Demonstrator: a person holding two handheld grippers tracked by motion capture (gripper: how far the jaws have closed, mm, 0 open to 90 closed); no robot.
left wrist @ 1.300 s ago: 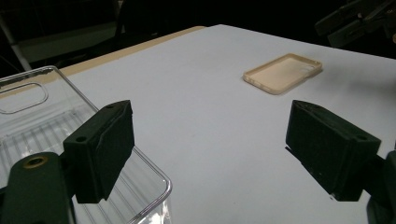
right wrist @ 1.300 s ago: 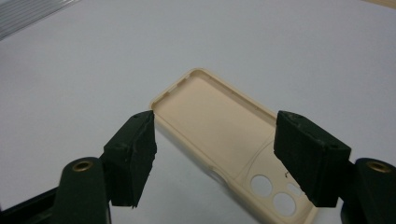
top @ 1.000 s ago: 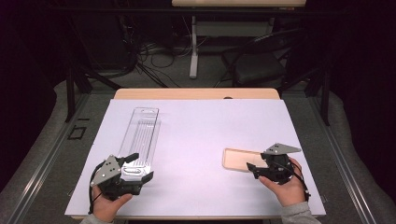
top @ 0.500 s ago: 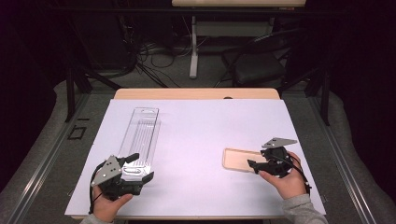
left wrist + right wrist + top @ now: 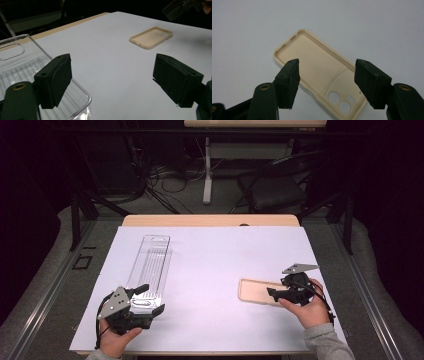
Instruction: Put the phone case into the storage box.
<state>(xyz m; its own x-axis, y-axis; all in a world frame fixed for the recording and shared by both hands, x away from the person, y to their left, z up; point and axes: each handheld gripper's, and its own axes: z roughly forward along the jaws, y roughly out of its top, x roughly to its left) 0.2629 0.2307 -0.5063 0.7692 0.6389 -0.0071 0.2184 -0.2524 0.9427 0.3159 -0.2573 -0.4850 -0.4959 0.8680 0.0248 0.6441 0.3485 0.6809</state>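
The right tool is being brought in over the beige phone case, lying on the desk, its jaws being narrowed yet unclenched. The left tool is being kept released beside the clear tray.

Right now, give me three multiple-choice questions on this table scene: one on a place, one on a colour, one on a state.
1. Where does the phone case lie?
A. inside the clear tray
B. on the white sheet by the right gripper
C. on the floor

2. What colour is the phone case?
A. beige
B. blue
C. black

3. How do the right gripper jaws stand?
A. clamped on the case
B. apart above the case
C. fully shut

Answers: 1 B, it lies flat on the white sheet, far from the clear tray. 2 A, it looks beige. 3 B, both jaws stand apart over the case.
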